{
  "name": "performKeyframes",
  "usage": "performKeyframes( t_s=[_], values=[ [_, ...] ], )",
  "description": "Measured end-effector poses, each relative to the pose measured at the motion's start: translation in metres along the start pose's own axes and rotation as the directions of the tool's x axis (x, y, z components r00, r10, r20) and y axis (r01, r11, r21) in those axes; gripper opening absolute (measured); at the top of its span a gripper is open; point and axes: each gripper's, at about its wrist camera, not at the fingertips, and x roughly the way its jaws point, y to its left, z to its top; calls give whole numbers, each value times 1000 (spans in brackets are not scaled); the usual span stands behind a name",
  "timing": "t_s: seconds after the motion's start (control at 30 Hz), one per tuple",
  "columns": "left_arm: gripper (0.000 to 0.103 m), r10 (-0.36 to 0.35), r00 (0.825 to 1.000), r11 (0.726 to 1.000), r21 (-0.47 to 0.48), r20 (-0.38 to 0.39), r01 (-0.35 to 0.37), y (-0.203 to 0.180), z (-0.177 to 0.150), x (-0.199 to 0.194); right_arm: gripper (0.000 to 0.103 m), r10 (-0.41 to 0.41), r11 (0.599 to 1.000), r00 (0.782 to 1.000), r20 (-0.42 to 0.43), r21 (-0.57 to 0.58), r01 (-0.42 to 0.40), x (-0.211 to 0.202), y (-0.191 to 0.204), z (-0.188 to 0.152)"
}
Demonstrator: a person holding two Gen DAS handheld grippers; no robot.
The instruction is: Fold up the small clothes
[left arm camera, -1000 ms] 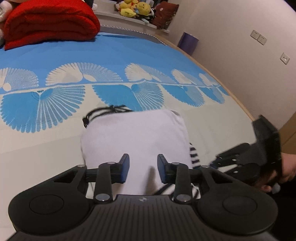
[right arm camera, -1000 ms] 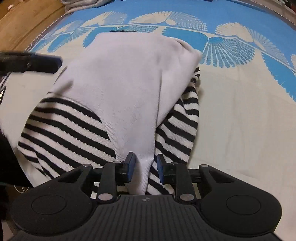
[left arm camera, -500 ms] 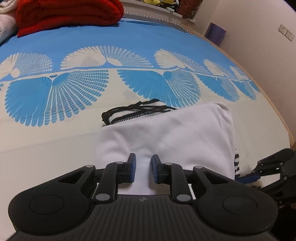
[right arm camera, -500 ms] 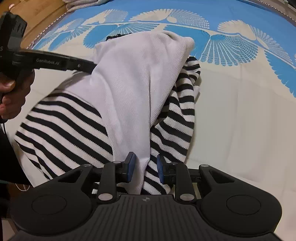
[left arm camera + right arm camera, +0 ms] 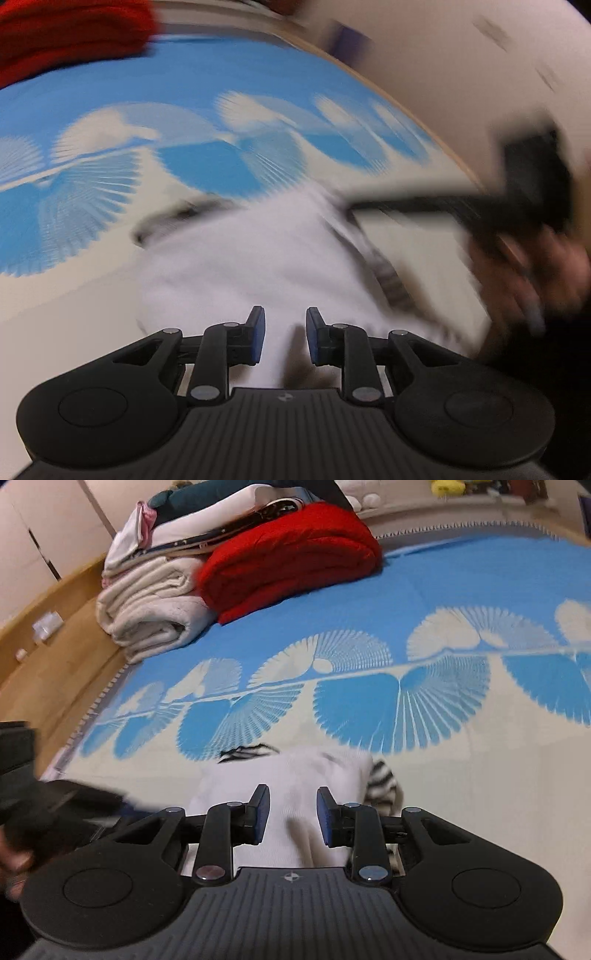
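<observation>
A small white garment with black-and-white striped sleeves point(image 5: 243, 266) lies folded on the blue-and-cream bedspread point(image 5: 184, 74). It also shows in the right wrist view point(image 5: 295, 775). My left gripper point(image 5: 282, 334) is open just above its near edge, with nothing between the pads. My right gripper point(image 5: 290, 814) is open over the garment's near edge, also empty. The right gripper appears blurred in the left wrist view point(image 5: 480, 210), off the garment's right side. The left wrist view is motion-blurred.
A folded red blanket point(image 5: 288, 550) and a pile of cream and white linens point(image 5: 147, 602) sit at the far end of the bed. A wooden bed edge point(image 5: 48, 627) runs along the left. A wall point(image 5: 461, 66) stands right of the bed.
Both grippers have opened wider and let go of the garment, which now lies folded smaller. The right gripper has tilted up and pulled back; the left gripper is moving fast.
</observation>
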Motion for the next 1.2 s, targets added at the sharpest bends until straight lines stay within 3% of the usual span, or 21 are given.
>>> performKeyframes(
  t_s=[0.07, 0.17, 0.27, 0.4, 0.5, 0.57, 0.63, 0.73, 0.8, 0.87, 0.93, 0.97, 1.0, 1.1, 1.13, 1.2],
  values=[
    [25, -34, 996, 993, 113, -88, 44, -16, -14, 10, 29, -32, 999, 999, -18, -14, 32, 19, 7, 1],
    [25, 47, 991, 975, 222, -126, -18, -32, -31, 31, 28, -172, 985, 980, -102, -44, 169, 57, 6, -2],
    [25, 56, 995, 970, 242, -82, -34, -38, -29, 27, 28, -260, 965, 952, -161, -69, 251, 80, 1, -10],
    [25, 0, 1000, 983, 181, 11, -2, -27, -23, -10, 28, -286, 958, 946, -151, -56, 280, 75, 2, -9],
    [25, -21, 999, 980, 199, -30, 26, -23, -34, -24, 30, -212, 977, 969, -124, 13, 215, 53, -1, -7],
    [25, 1, 995, 966, 257, -104, 26, -30, -47, -18, 31, -76, 997, 989, -124, 22, 79, 30, 4, -9],
    [25, 40, 989, 944, 330, -142, 9, -41, -60, -8, 31, 21, 999, 990, -142, -39, -26, 11, 18, -18],
    [26, 73, 987, 948, 316, -144, -24, -39, -67, 6, 35, 117, 971, 965, -235, -176, -161, -15, 35, -44],
    [28, 83, 989, 958, 284, -120, -46, -39, -68, 10, 35, 76, 962, 931, -357, -217, -163, -15, 34, -68],
    [28, 103, 990, 962, 263, -99, -74, -44, -70, 9, 38, -72, 946, 890, -451, -314, -83, -8, 29, -94],
    [29, 153, 985, 955, 266, -76, -128, -51, -71, 5, 47, -160, 930, 875, -457, -366, -21, -11, 23, -106],
    [29, 190, 980, 950, 265, -63, -167, -56, -72, 0, 47, -166, 941, 880, -445, -338, 7, -17, 18, -104],
    [36, 226, 973, 945, 253, -48, -206, -61, -73, -6, 47, -174, 946, 888, -426, -322, 31, -22, 17, -101],
    [80, 325, 944, 932, 155, 52, -329, -78, -76, -38, 48, -245, 936, 927, -284, -319, 149, -52, 21, -94],
    [88, 352, 932, 925, 118, 85, -360, -84, -78, -49, 48, -250, 940, 940, -232, -289, 179, -63, 22, -91],
    [88, 400, 908, 912, 47, 122, -408, -97, -80, -69, 51, -252, 954, 960, -120, -199, 226, -88, 26, -89]
  ],
)
